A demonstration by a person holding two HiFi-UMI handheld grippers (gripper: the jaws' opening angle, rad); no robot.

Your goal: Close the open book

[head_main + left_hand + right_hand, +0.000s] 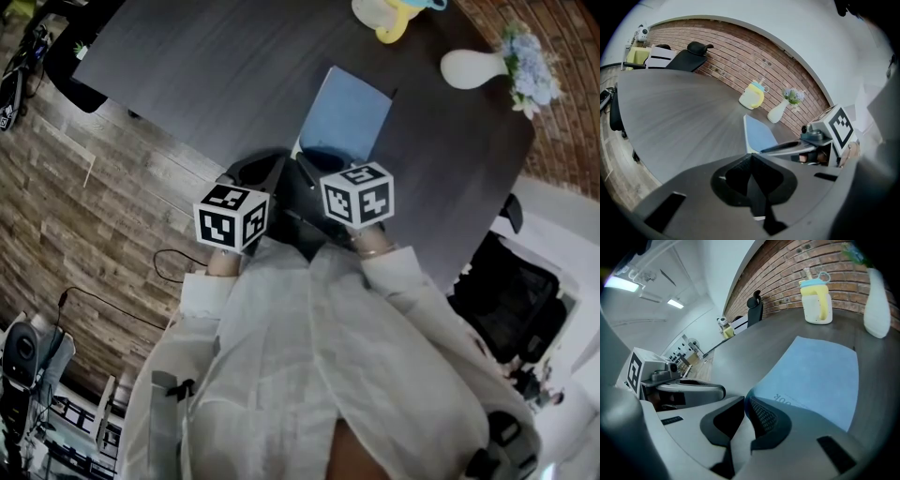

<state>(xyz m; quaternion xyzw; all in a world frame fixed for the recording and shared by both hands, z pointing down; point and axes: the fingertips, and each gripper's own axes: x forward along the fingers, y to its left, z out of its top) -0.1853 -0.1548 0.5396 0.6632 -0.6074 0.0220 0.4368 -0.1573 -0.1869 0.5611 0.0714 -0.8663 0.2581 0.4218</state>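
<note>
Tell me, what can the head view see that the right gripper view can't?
Only the head view shows the person's white shirt and a black cable on the floor. Only the right gripper view shows ceiling lights and the print on the blue book. Both show that book, the yellow cup, the white vase and the dark table.

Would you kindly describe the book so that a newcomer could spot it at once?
Find the large dark table before the brick wall. On it, nearest the person, lies the book, flat with a light-blue cover, unlike the yellow sippy cup and white vase standing beyond it.
</note>
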